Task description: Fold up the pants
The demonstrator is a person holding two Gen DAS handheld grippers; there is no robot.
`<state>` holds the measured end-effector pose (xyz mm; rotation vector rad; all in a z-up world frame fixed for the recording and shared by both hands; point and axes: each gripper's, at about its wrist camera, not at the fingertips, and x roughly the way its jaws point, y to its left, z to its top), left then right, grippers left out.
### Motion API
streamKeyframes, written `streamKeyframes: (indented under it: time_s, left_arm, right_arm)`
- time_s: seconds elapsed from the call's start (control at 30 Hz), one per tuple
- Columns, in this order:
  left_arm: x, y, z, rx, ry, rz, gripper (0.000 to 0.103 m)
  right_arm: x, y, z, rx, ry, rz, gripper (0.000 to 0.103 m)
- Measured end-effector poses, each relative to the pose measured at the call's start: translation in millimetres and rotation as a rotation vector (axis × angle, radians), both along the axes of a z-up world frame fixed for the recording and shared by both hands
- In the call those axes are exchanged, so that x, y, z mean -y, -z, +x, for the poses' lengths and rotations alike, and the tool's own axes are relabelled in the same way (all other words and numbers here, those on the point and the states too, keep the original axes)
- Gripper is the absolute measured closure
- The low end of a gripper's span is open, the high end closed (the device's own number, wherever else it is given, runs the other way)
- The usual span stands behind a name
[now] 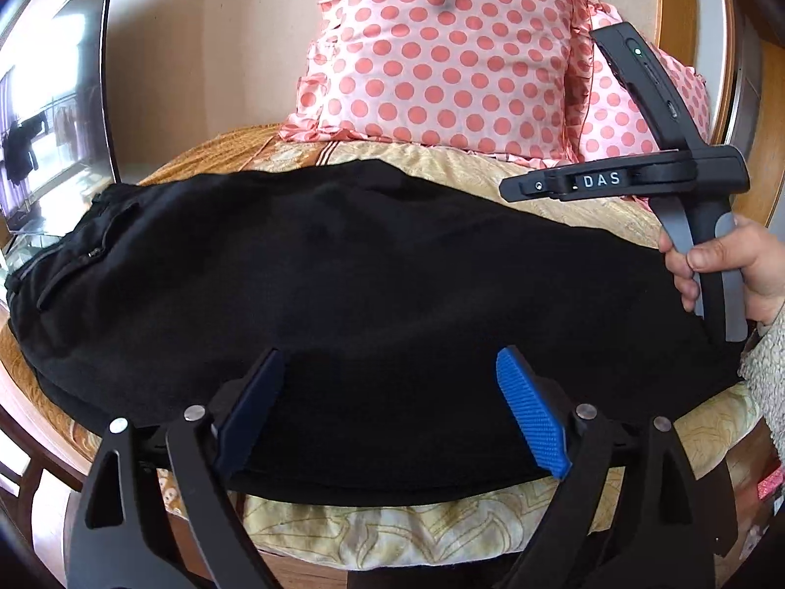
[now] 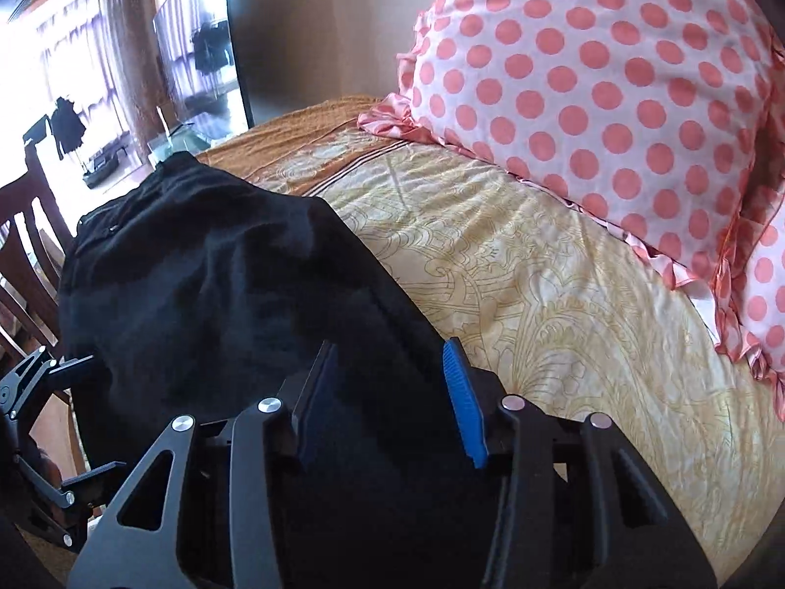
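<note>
Black pants (image 1: 343, 284) lie flat across the bed, waistband and zipper at the left, legs running right. My left gripper (image 1: 392, 368) is open just above the pants' near edge, blue pads spread wide, holding nothing. The right gripper's body (image 1: 638, 181) shows at the far right of the left wrist view, held by a hand above the leg end. In the right wrist view the pants (image 2: 206, 284) stretch away to the left, and my right gripper (image 2: 390, 358) is open over the leg end, empty.
The bed has a yellow patterned cover (image 2: 539, 284). Pink polka-dot pillows (image 1: 441, 59) lean at the back. A TV screen (image 1: 54, 108) stands at the left. A wooden chair (image 2: 29, 265) stands by the bed's left side.
</note>
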<state>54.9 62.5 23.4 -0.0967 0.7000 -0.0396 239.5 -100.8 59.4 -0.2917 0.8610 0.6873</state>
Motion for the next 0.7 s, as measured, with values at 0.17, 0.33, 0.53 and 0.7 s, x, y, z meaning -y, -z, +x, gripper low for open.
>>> streamKeyframes:
  time_s: [0.17,0.33,0.53,0.7]
  left_arm:
    - [4.2,8.2,-1.7,0.016,0.022,0.033,0.007]
    - [8.4,11.3,-1.8,0.029,0.034,0.068,0.003]
    - [7.4,12.0,-1.4,0.031,0.035,0.066,0.002]
    - [8.0,11.1,0.2,0.030,0.038,0.071,0.002]
  right_arm:
    - [-5.8,15.7,10.8,-0.040,-0.006,-0.021,0.058]
    - [-10.1,30.4,10.6,-0.057,-0.038,-0.063,0.065]
    - [-14.0,26.4,6.6,-0.001,-0.026,-0.086,0.102]
    - [-16.4,32.9,22.9,0.013,0.011,-0.089,0.102]
